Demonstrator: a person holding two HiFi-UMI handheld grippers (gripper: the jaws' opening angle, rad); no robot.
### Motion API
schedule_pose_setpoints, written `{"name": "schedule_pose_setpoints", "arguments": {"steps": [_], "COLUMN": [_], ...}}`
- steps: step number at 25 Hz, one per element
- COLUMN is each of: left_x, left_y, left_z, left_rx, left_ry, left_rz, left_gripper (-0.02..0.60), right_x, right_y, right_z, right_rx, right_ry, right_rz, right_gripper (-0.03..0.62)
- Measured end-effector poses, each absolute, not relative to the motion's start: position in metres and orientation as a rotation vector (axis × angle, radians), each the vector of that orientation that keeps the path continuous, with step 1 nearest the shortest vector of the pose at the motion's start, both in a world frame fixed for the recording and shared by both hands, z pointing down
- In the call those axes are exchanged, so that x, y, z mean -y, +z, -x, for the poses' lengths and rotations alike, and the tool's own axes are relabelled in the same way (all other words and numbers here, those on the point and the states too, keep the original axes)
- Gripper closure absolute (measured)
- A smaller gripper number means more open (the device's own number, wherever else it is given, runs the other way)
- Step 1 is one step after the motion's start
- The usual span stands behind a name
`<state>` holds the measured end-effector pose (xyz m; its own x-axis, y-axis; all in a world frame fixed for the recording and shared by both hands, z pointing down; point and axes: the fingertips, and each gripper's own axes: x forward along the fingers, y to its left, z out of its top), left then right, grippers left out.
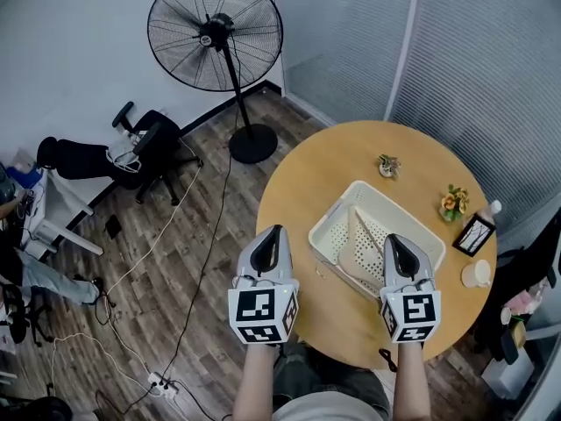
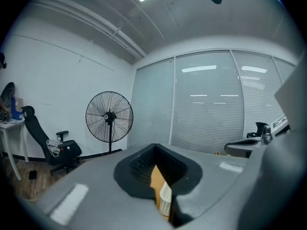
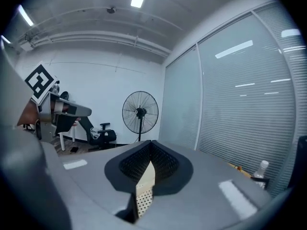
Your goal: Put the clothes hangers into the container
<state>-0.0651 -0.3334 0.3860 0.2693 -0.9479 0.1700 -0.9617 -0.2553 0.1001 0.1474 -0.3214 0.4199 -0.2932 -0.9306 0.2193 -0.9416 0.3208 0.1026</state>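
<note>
Just ahead of the two grippers, one white container [image 1: 333, 217] sits on the round table [image 1: 307, 174]. Hangers [image 1: 364, 248] lean inside it, too overlapped to count. The left gripper [image 1: 274, 231] and the right gripper [image 1: 392, 239] each have their jaws closed together on nothing. Beyond the container stand two small potted plants [image 1: 388, 165]. Far beyond the left gripper stands one fan [image 1: 215, 32].

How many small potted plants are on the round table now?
2: a green one beyond the white basket, an orange-flowered one to its right by the black frame. More could be hidden at the table's near edge.
</note>
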Motion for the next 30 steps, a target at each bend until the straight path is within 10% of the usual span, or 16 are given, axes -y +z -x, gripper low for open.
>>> {"name": "schedule_pose_setpoints", "arguments": {"steps": [30], "left_x": [0.329], "left_y": [0.325], "left_z": [0.058], "left_rx": [1.856], "left_ry": [-0.037], "left_rz": [-2.45], "left_gripper": [0.58], "right_x": [0.312], "right_y": [0.351], "right_z": [-0.199], "right_rx": [2.33], "right_ry": [-0.051], "right_rz": [-2.05], "right_gripper": [0.571]}}
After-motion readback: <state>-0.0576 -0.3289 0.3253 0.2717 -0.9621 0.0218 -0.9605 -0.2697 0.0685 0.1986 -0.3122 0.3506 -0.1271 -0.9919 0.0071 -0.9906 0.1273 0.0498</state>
